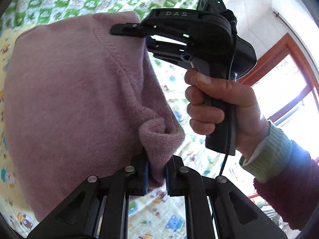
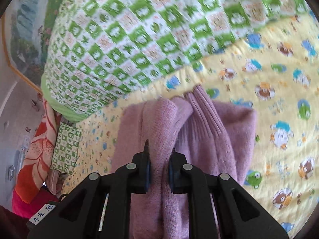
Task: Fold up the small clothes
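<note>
The pink knitted sweater (image 1: 75, 91) hangs lifted above the bed sheet (image 1: 175, 215), a yellow one printed with cartoon animals. The left gripper (image 1: 156, 176) has its fingers clamped on a bunched fold of the knit. In the right wrist view the right gripper (image 2: 159, 171) likewise pinches a fold of the same sweater — its ribbed hem (image 2: 205, 107) drapes beyond the fingers. A person's hand (image 1: 217, 107) grips the right gripper's handle. A green-checked quilt (image 2: 139, 39) lies heaped behind on the bed.
</note>
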A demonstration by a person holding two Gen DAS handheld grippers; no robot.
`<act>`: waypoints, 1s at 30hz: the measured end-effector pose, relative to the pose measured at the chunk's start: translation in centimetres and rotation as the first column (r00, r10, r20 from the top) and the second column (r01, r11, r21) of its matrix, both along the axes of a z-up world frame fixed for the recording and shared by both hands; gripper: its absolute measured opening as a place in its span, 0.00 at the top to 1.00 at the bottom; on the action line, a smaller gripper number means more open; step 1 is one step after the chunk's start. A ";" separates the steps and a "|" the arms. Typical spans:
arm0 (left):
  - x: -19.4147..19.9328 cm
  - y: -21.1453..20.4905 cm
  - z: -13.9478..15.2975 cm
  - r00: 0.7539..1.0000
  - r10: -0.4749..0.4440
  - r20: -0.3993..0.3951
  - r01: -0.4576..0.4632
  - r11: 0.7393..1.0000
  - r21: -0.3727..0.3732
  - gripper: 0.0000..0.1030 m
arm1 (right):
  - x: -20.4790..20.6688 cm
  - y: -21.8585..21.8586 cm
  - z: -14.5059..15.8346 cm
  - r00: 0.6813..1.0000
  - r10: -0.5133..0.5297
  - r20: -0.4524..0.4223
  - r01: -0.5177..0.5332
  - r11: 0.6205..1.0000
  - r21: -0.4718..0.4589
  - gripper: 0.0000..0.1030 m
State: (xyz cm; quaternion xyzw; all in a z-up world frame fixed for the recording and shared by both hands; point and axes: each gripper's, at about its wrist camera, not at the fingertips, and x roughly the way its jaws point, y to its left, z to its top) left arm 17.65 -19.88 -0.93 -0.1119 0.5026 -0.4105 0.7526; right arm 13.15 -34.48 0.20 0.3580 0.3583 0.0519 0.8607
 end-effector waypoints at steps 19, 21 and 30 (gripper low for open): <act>2.4 0.9 -3.9 0.994 -0.040 -0.105 0.045 0.998 0.047 0.73 | -1.1 -2.9 -4.8 0.989 -0.088 -0.119 0.087 0.996 -0.012 0.74; 2.5 1.8 -3.7 0.993 -0.041 -0.108 0.045 0.998 0.042 0.67 | -1.8 -2.9 -4.3 0.986 -0.112 -0.123 0.111 0.994 -0.019 0.71; 1.4 9.5 -1.6 0.997 -0.022 -0.068 0.026 0.998 0.058 0.42 | -8.0 -1.3 -1.5 0.978 -0.202 -0.050 0.205 0.978 0.041 0.70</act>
